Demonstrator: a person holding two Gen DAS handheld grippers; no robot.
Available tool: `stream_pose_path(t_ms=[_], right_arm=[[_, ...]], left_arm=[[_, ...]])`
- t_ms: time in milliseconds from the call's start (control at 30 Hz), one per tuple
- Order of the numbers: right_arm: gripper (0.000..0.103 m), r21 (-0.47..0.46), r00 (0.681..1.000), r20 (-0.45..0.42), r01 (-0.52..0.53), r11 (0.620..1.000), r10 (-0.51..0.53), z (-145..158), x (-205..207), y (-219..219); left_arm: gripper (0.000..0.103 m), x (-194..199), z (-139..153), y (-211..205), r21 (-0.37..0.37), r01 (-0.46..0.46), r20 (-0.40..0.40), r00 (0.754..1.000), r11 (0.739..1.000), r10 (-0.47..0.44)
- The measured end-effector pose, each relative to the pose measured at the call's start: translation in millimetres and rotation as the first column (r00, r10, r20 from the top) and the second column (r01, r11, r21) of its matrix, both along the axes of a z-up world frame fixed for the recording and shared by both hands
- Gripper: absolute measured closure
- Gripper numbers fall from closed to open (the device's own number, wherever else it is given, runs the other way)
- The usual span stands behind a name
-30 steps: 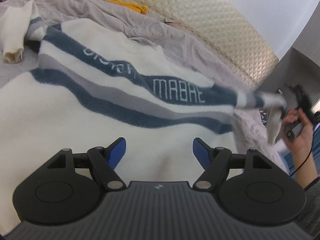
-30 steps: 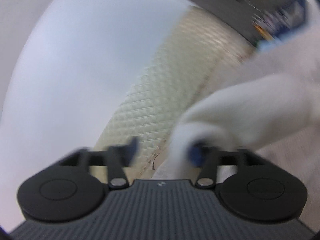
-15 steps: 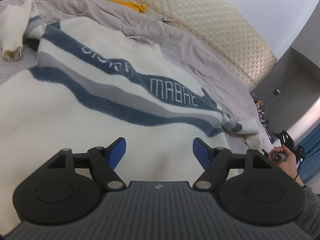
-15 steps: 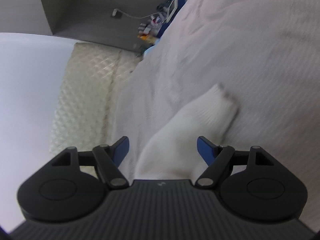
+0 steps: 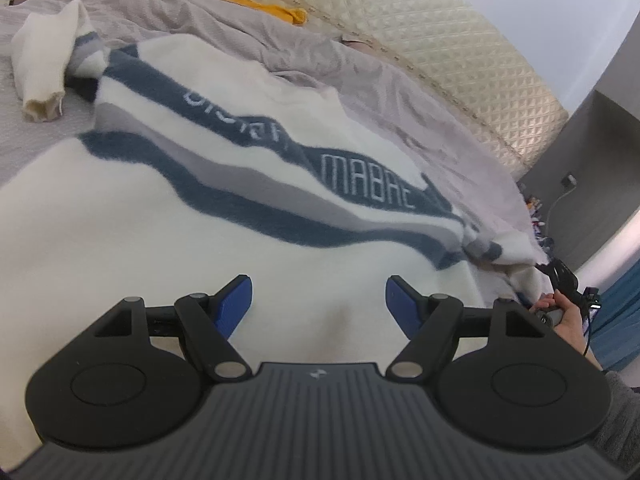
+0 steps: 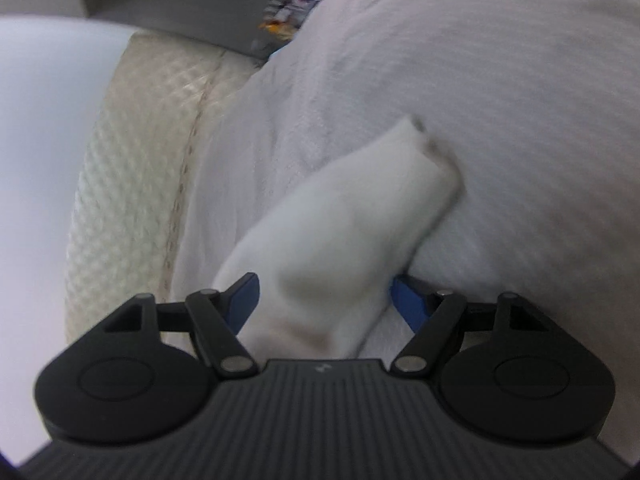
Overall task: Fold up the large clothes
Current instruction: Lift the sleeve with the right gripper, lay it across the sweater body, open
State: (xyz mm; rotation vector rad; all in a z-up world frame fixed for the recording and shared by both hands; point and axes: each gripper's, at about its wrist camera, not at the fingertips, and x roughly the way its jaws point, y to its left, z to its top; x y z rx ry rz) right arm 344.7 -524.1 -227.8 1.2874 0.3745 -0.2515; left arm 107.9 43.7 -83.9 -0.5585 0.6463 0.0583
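Observation:
A cream sweater (image 5: 200, 220) with blue and grey stripes and lettering lies spread on the bed. Its left sleeve (image 5: 44, 64) is bent up at the far left. My left gripper (image 5: 319, 300) hovers open over the sweater's lower body, with nothing between its blue pads. In the right wrist view the cream right sleeve (image 6: 352, 216) lies on the bed cover and runs between the jaws of my right gripper (image 6: 324, 296). Those jaws are closing and the pads stand right at the sleeve's sides. The left wrist view shows the right gripper (image 5: 560, 276) and the hand (image 5: 568, 316) at the bed's right edge.
A grey bed cover (image 5: 240, 20) lies under the sweater. A quilted cream headboard (image 5: 440, 48) runs along the far side. Yellow cloth (image 5: 256, 0) and cables lie at the back. A grey cabinet (image 5: 592, 160) stands at the right, beyond the bed's edge.
The right gripper came down from mid-air, and the right sleeve it carried now lies on the bed between its jaws, which stand narrower. The left gripper has not moved.

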Motion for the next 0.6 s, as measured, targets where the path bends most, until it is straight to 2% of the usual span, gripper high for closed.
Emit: stream_pose_path(t_ms=[33, 67, 133, 200, 233, 367, 500, 600], right_arm=[[0.042, -0.005, 1.000, 0.019, 0.014, 1.000, -0.014, -6.1, -2.6, -1.2], [0.055, -0.010, 0.999, 0.034, 0.027, 1.000, -0.027, -11.1, -1.5, -3.5], [0.065, -0.029, 0.997, 0.063, 0.039, 0.999, -0.037, -18.2, 0.9, -8.8], [0.066, -0.043, 0.995, 0.091, 0.038, 0.998, -0.034, -18.8, 6.6, -13.6], [0.067, -0.062, 0.995, 0.092, 0.028, 0.998, -0.022, -17.2, 12.4, -16.5], [0.083, -0.130, 0.999, 0.054, 0.010, 0.991, -0.003, -2.3, 31.4, -32.2], [0.086, -0.249, 0.998, 0.028, 0.065, 0.966, -0.059, 30.5, 26.8, -54.1], [0.087, -0.367, 1.000, -0.008, 0.021, 0.930, -0.026, 62.2, 27.6, -58.1]], left_arm=[[0.025, 3.6, -2.5, 0.6, -0.004, -0.013, -0.009, 1.000, 1.000, 0.013], [0.025, 7.1, -4.0, 1.4, -0.008, -0.021, -0.014, 1.000, 1.000, 0.021], [0.025, 10.3, -1.3, -1.1, 0.033, -0.042, 0.018, 0.999, 0.999, 0.042], [0.025, 14.6, 1.3, -5.7, 0.095, -0.051, 0.042, 0.998, 0.994, 0.047], [0.025, 16.8, 1.2, -6.3, 0.101, -0.055, 0.044, 0.998, 0.993, 0.051], [0.025, 26.8, -3.0, -4.4, 0.074, -0.058, 0.036, 0.998, 0.996, 0.056], [0.025, 35.4, -5.4, -4.2, 0.055, -0.056, 0.019, 0.998, 0.997, 0.056], [0.025, 37.1, -3.2, -4.0, 0.057, -0.051, 0.020, 0.999, 0.997, 0.050]])
